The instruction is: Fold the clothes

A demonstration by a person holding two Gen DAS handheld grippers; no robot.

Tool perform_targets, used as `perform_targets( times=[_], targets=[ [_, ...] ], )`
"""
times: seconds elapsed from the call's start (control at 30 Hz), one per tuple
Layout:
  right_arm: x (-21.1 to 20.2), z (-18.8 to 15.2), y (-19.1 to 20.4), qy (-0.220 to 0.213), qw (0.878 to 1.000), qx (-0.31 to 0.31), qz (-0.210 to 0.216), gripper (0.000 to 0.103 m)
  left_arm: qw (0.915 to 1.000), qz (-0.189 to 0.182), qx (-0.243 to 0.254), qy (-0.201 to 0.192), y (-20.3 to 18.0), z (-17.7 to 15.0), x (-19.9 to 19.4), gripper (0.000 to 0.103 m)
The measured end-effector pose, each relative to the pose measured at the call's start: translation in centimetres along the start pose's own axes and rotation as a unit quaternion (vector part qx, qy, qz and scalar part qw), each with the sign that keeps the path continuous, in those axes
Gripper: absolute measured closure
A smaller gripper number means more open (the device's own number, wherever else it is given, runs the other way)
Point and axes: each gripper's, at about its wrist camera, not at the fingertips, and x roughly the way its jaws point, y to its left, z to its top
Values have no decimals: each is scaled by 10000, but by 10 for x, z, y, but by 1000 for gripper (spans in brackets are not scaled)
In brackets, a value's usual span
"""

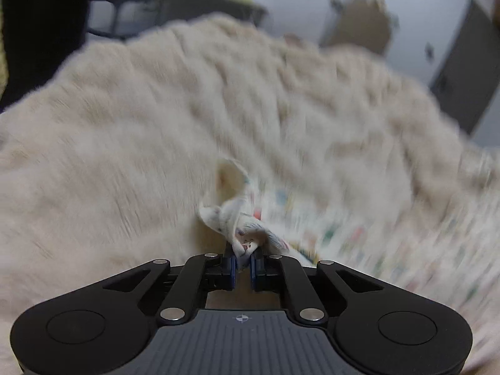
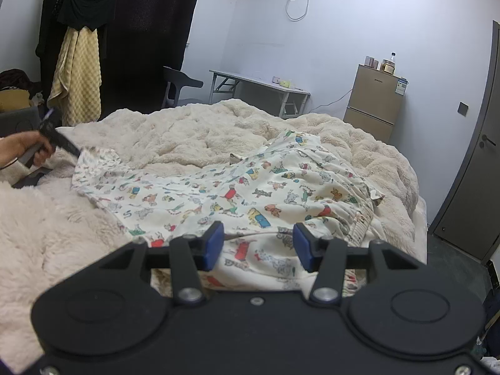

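Note:
A cream garment [image 2: 250, 187] printed with small coloured animals lies spread on a fluffy cream blanket [image 2: 187, 131]. In the left wrist view my left gripper [image 1: 243, 251] is shut on a bunched corner of the garment [image 1: 225, 218], and the rest of the picture is blurred. The right wrist view shows that same left gripper [image 2: 76, 153] at the garment's far left corner, held by a person's hand [image 2: 28, 147]. My right gripper [image 2: 258, 243] is open low over the garment's near edge. Its blue pads [image 2: 214, 245] stand wide apart, with flat cloth below them.
The blanket covers a bed that fills most of the view. Behind it are a dark chair [image 2: 178, 84], a white desk [image 2: 259, 82], a small brown fridge [image 2: 373, 106] and a grey door [image 2: 468, 172]. Clothes and a yellow towel [image 2: 78, 75] hang at the back left.

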Motion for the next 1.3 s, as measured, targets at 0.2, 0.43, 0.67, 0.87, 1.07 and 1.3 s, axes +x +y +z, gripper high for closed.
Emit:
perform_targets(
  times=[0.2,0.43,0.67,0.87,1.07,1.3],
  targets=[
    [1,0,1,-17,10000,-25,5,55,9941,737,-569,-561,13,29,-57,87],
    [-2,0,0,-38,10000,-36,15,54,9921,1171,-178,-409,18,10,-69,62],
    [-1,1,-3,-30,10000,1,-22,52,9929,1147,122,298,0,-5,-1,42],
    [-8,-3,-40,-121,9976,581,-342,49,9960,807,363,132,-53,-3,15,40],
    [-23,-16,-81,-238,9918,1110,-581,41,9830,218,1803,-254,-169,-3,-9,27],
    [0,-51,-124,118,9766,2141,-163,39,9670,-538,2477,-271,-265,-14,1,25]
  ],
)
